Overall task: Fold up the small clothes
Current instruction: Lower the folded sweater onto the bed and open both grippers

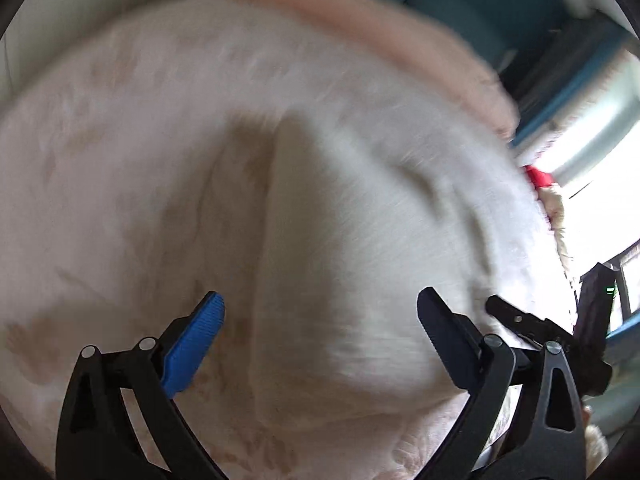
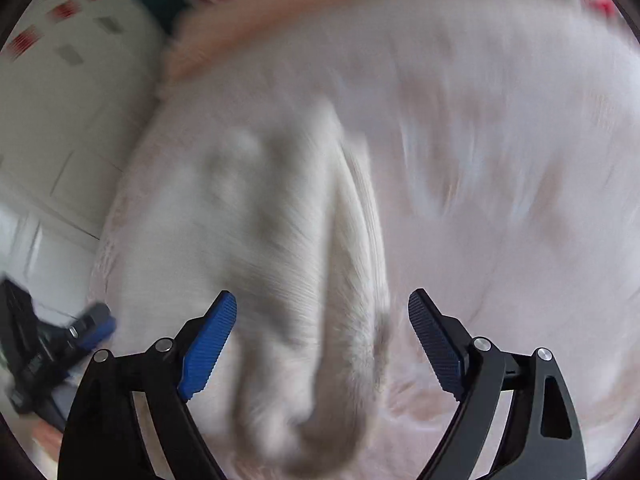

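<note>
Both tongs stood wide open, gripping nothing. Left tongs (image 1: 320, 316) hung over a white garment (image 1: 340, 220) spread on a pale pink fleece blanket (image 1: 100, 120); right tongs (image 2: 322, 312) hung above its blurred folds (image 2: 288, 240).

The left gripper (image 1: 320, 304) hangs with jaws wide apart over a white garment (image 1: 320, 200) lying on a pale pink blanket (image 1: 100, 120); nothing is gripped.
</note>
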The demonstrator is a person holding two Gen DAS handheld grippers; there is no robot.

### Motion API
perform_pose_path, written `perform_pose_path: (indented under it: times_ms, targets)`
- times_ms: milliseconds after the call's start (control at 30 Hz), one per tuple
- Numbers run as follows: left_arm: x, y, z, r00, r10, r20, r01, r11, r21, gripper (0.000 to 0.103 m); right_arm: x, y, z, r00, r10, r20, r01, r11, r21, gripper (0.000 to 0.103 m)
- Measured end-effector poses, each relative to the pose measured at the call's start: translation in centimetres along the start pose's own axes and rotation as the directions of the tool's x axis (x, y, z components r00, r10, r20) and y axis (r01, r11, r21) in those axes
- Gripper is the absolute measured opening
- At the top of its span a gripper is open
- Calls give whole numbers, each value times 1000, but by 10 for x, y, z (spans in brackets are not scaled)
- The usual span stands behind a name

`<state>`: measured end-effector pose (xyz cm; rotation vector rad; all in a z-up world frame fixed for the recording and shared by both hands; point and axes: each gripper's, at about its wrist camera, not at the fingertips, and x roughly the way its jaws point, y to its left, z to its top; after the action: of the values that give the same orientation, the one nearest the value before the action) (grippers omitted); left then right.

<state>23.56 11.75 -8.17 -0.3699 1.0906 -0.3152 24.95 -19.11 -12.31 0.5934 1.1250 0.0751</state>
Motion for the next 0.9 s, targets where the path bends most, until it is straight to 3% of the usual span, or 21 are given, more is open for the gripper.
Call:
perform_pose_path:
  times_ms: [33, 67, 100, 133, 200, 267, 333, 400, 433, 467, 500, 567, 600, 633, 700, 767, 867, 900]
  targets:
    - [17, 4, -3, 998, -19, -52, 19, 1000, -10, 85, 15, -6, 0, 997, 61, -43, -59, 997, 44, 66]
    - [27, 4, -4, 995, -51, -82, 49, 999, -17, 75, 17, -7, 0, 993, 115, -21, -113, 991, 66, 46]
    - [31, 3, -4, 991, -95, -93, 93, 995, -32, 64, 16, -4, 2, 989, 149, -18, -148, 987, 69, 37]
    - [26, -3, 0, 994, -88, -63, 86, 996, -34, 56, 7, 3, 4, 992, 127, 1, -127, 990, 63, 33]
    - [10, -18, 6, 995, -96, -21, 96, 995, 18, 52, -24, 28, 7, 990, 110, 92, -104, 992, -68, 31]
    - [-8, -32, 11, 991, -131, 25, 129, 989, 77, 52, -53, 39, 8, 980, 108, 166, -86, 987, -132, 31]
    - [-5, -37, 11, 989, -144, 23, 141, 985, 103, 55, -57, 27, 8, 976, 100, 193, -78, 990, -118, 39]
    - [15, -35, 8, 997, -78, -4, 78, 989, 125, 58, -21, 4, 6, 996, 20, 91, -12, 996, -89, 43]
    - [28, -34, 2, 999, -5, -43, 11, 992, 130, 60, -7, -7, 1, 999, -35, 29, 37, 997, -72, 45]
    - [30, -32, -3, 998, 0, -57, 7, 992, 123, 61, -3, -15, -3, 1000, -19, 6, 19, 999, -37, 45]
    - [22, -31, -8, 999, -20, -27, 23, 994, 109, 61, -16, -21, -7, 998, 35, 51, -36, 999, 10, 45]
    - [-6, -36, -15, 999, -3, 40, -1, 993, 120, 61, -52, -17, -17, 988, -18, 154, 15, 1000, 18, 46]
    - [-18, -37, -18, 998, -5, 65, -4, 991, 132, 61, -69, -10, -23, 978, -31, 207, 34, 999, -12, 41]
    - [-31, -39, -23, 995, -9, 101, -6, 990, 143, 61, -80, -2, -30, 973, -14, 230, 27, 998, -52, 22]
    - [-38, -43, -31, 993, 30, 113, -48, 986, 162, 61, -84, 16, -42, 976, 3, 217, 26, 991, -133, 2]
    - [-30, -50, -38, 992, 93, 91, -110, 972, 209, 61, -73, 33, -54, 984, -19, 176, 58, 973, -223, 1]
    - [-6, -44, -46, 987, 159, 30, -162, 956, 245, 63, -34, 11, -64, 987, -142, 71, 157, 946, -284, 0]
    - [2, -42, -47, 987, 163, 9, -160, 959, 233, 65, -24, 5, -66, 987, -149, 65, 162, 946, -281, 0]
